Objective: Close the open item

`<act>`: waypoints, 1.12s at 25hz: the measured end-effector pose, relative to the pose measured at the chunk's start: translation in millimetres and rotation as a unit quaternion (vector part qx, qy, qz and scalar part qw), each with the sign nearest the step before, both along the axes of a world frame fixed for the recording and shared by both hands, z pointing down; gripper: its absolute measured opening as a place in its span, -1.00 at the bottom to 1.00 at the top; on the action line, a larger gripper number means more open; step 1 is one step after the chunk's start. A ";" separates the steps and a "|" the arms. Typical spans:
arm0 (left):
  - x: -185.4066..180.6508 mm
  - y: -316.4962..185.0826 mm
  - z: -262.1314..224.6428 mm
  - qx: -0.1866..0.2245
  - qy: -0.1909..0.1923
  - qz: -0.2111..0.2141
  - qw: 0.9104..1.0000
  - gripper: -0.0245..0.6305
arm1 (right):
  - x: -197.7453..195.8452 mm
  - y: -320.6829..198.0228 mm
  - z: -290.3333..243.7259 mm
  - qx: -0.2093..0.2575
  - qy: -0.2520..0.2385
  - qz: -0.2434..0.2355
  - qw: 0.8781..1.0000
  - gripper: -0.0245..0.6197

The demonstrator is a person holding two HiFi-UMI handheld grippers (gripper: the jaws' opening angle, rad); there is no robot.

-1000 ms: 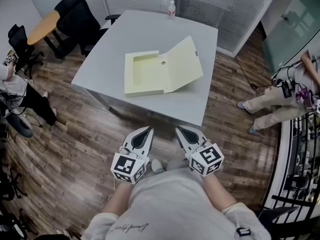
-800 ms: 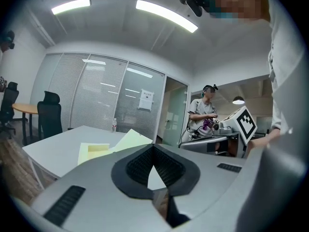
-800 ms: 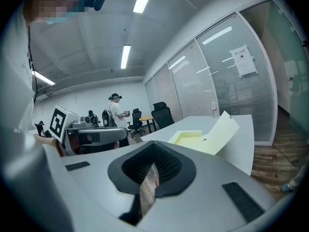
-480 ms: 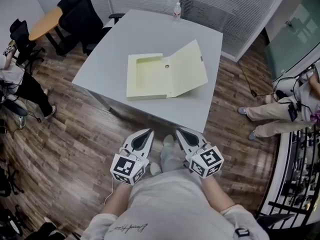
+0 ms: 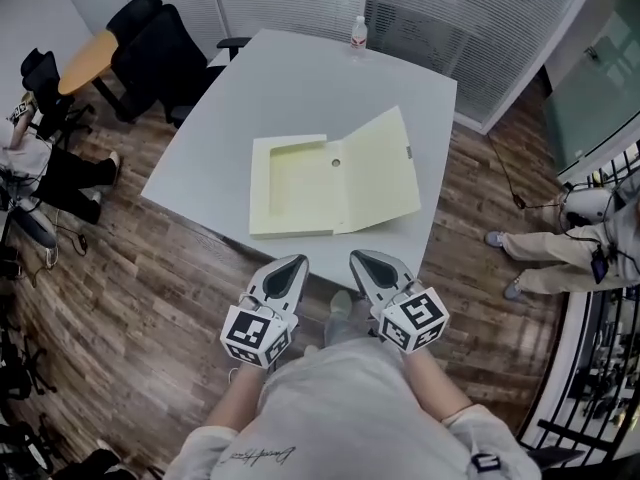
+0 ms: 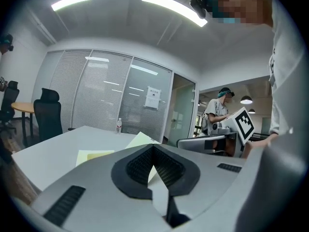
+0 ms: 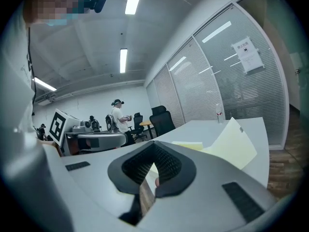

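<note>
I had the left gripper [image 5: 288, 265] and right gripper [image 5: 362, 260] with jaws together, empty. The file box [image 5: 298, 183] looked light; its stiff lid [image 5: 385, 168] seemed best taken at the free edge.

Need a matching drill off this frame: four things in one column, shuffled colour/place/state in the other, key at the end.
Things:
1. box file
2. water bottle
3. office chair
4. left gripper

Descriptions:
A. black, off the left side of the table
B. pale yellow, lid open
C. jaws together, nothing held
D. standing at the table's far edge

Pairs: 1-B, 2-D, 3-A, 4-C
</note>
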State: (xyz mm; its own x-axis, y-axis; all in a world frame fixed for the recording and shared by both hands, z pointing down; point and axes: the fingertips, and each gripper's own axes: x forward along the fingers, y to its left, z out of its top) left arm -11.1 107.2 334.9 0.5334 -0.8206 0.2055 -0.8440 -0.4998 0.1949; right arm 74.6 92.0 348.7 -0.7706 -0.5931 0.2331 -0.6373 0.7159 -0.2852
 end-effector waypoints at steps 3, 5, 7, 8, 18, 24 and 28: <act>2.5 -28.4 -2.3 0.001 0.001 -0.004 1.000 -0.90 | 2.0 -30.0 -0.3 0.001 -0.001 -0.006 1.000 -0.88; 1.9 -44.9 -1.6 -0.001 0.001 -0.010 1.000 -0.90 | 2.6 -47.6 -0.2 0.000 -0.003 -0.008 1.000 -0.89; 3.0 -56.6 0.3 -0.005 0.004 -0.014 1.000 -0.90 | 3.6 -59.2 -0.3 -0.002 -0.004 -0.012 1.000 -0.88; 4.7 -61.2 0.8 -0.006 0.006 -0.014 1.000 -0.90 | 4.5 -63.2 -0.2 -0.002 -0.005 -0.015 1.000 -0.89; 0.5 -94.7 5.0 -0.012 0.001 -0.018 1.000 -0.90 | 3.3 -99.7 5.9 -0.014 -0.002 -0.014 1.000 -0.88; -10.3 -117.5 6.2 -0.015 0.000 0.012 1.000 -0.90 | -5.6 -116.7 4.9 -0.011 0.004 0.015 1.000 -0.88; -13.7 -131.4 6.0 -0.013 -0.004 0.038 0.999 -0.90 | -7.3 -124.0 5.2 -0.009 0.009 0.037 0.999 -0.88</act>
State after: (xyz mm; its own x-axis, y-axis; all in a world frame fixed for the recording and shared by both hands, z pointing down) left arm -24.8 -24.3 340.9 0.5926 -0.7717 0.2309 -0.8051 -0.5580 0.2013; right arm 67.3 -32.1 353.8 -0.7197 -0.6448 0.2575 -0.6942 0.6610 -0.2849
